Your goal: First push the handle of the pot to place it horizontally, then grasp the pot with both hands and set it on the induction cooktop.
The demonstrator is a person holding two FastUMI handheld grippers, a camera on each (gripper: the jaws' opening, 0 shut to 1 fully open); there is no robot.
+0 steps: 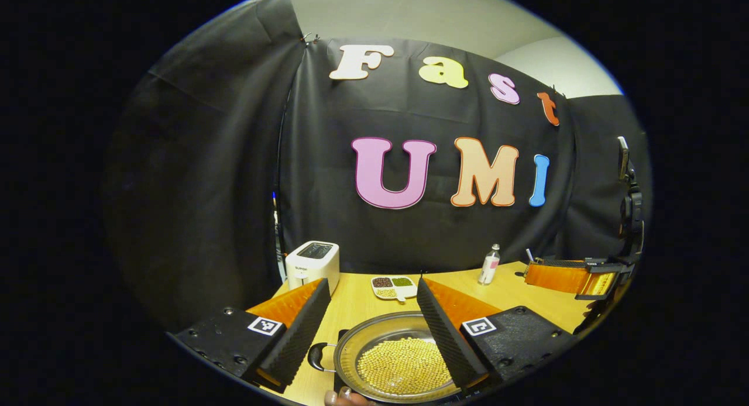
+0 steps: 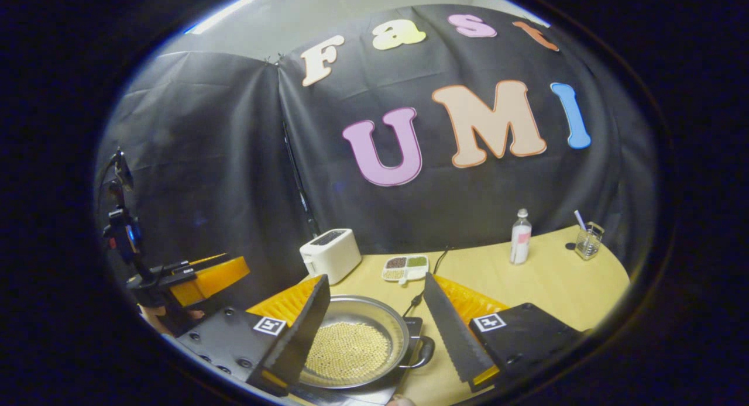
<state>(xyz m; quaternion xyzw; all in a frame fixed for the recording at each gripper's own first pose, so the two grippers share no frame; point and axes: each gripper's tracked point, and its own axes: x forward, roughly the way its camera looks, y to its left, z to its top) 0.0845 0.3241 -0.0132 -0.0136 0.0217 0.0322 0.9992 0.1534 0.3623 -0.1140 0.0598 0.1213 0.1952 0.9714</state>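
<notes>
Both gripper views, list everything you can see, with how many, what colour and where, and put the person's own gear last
pot: one, silver metal with dark loop handles, near edge of the table, on the cooktop
beans: many, pale yellow, covering the pot's bottom
induction cooktop: one, black, under the pot
toaster: one, white, back left
divided dish: one, white, holding dark, green and pale grains, back middle
bottle: one, clear with a pink label, back right
glass cup: one, clear with a stick in it, far right
table: one, light wood
left gripper: one, open, above the pot
right gripper: one, open, above the pot
</notes>
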